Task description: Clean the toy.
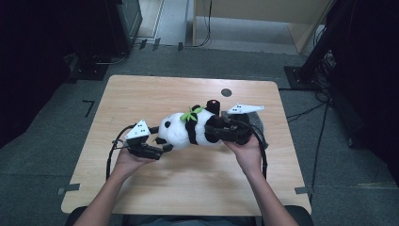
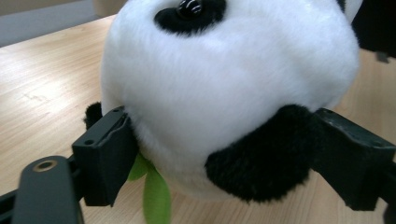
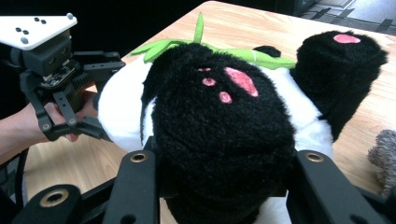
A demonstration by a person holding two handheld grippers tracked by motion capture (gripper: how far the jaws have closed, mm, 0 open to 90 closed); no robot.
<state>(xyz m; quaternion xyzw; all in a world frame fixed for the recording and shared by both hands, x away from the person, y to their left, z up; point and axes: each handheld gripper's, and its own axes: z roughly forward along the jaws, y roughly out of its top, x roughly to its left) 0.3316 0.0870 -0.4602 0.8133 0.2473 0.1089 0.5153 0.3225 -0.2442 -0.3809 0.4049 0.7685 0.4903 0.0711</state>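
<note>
A black and white plush panda (image 1: 188,129) with green leaves (image 1: 192,113) at its neck lies across the middle of the wooden table (image 1: 141,94), head to the left. My left gripper (image 1: 162,141) clasps the head: in the left gripper view one jaw presses the white cheek (image 2: 224,84) and the other presses a black ear (image 2: 266,163). My right gripper (image 1: 219,132) is shut on a black leg (image 3: 219,130) with pink paw marks, which bulges between its jaws. The other leg (image 3: 341,65) sticks up beside it. The left gripper (image 3: 100,98) also shows in the right gripper view.
A grey furry object (image 1: 258,123) lies on the table just behind my right hand, at the right edge (image 3: 385,154) of the right gripper view. A small dark round mark (image 1: 226,92) sits near the table's far edge. Stands and cables surround the table on the floor.
</note>
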